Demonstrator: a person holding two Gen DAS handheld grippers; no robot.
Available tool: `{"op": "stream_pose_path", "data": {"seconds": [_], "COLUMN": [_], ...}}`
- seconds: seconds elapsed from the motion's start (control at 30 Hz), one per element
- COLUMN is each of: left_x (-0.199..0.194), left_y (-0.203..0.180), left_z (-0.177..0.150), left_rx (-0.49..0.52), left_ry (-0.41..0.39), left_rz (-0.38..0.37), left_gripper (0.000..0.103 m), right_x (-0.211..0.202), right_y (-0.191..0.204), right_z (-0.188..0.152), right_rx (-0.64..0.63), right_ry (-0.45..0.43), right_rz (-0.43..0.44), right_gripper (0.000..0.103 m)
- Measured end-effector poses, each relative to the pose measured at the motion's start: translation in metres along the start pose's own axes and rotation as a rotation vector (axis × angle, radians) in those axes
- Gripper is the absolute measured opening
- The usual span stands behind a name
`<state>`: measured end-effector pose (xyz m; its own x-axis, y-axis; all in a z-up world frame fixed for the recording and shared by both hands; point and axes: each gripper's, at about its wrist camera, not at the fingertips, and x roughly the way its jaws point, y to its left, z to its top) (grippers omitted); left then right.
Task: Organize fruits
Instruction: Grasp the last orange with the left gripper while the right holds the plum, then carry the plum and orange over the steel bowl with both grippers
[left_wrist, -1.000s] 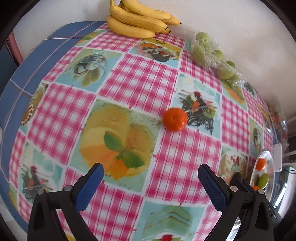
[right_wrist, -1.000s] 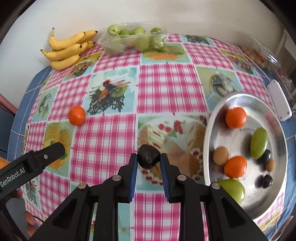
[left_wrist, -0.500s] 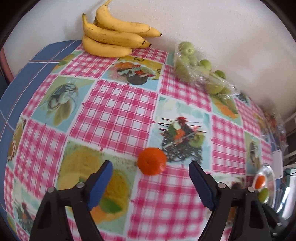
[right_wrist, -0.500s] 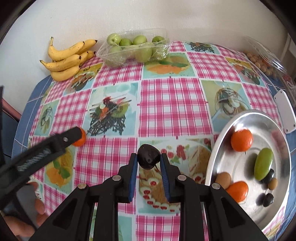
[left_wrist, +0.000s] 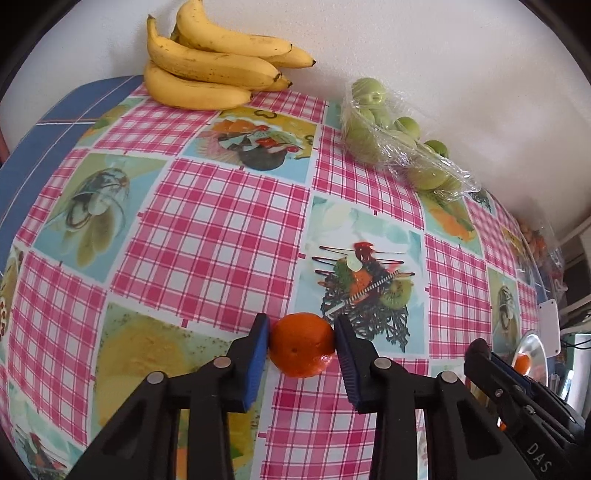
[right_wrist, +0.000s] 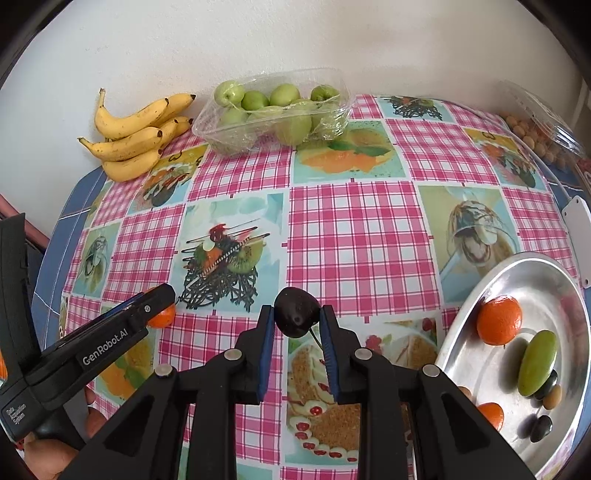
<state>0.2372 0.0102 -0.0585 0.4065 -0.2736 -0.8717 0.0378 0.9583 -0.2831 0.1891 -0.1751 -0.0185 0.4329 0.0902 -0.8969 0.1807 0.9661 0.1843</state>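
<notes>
A tangerine (left_wrist: 301, 345) rests on the checked tablecloth between the blue pads of my left gripper (left_wrist: 301, 322). Its jaws are closing, and both pads touch the fruit's sides. From the right wrist view the same tangerine (right_wrist: 162, 317) peeks out behind the left gripper (right_wrist: 157, 301). My right gripper (right_wrist: 296, 314) is shut on a dark plum (right_wrist: 295, 317) with a thin stem, held above the cloth. To its right lies a silver plate (right_wrist: 554, 273) with two tangerines, a green fruit and several small dark and brown fruits.
Bananas (right_wrist: 133, 136) and a clear pack of green apples (right_wrist: 277, 110) line the wall at the back. A clear box of small brown fruits (right_wrist: 539, 136) and a white device (right_wrist: 576, 236) sit at the far right. A person's hand (right_wrist: 44, 443) holds the left gripper.
My left gripper has moved forward over the tangerine and its wide jaws have come in against the fruit. The right gripper, still holding the plum, has drifted left, away from the plate.
</notes>
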Motion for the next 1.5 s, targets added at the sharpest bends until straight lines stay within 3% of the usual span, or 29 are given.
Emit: {"op": "stream_pose_path", "data": {"seconds": [0.6,1.07,1.33,1.5], "left_x": [-0.074,-0.095,-0.087,-0.07], "left_y": [-0.022,-0.082,-0.146,-0.171], "left_z": [-0.013,-0.069,-0.105,-0.116], "left_rx": [-0.024,0.061,0.197,0.224], "left_ry": [-0.031,0.007,0.061,0.105], "left_rz": [-0.015,-0.081,-0.147,-0.181], "left_gripper": [0.038,0.038,0.038,0.038], "right_x": [-0.041,-0.079,-0.093,-0.094], "right_y": [0.0,-0.064,-0.104,-0.133], "right_z": [-0.019,-0.064,-0.084,-0.095], "right_rx": [0.0,0.089,0.155,0.194], "right_ry": [0.01,0.023,0.039,0.062], "right_rz": [-0.012,-0.062,-0.097,-0.127], "right_gripper": [0.026,0.026,0.026,0.026]}}
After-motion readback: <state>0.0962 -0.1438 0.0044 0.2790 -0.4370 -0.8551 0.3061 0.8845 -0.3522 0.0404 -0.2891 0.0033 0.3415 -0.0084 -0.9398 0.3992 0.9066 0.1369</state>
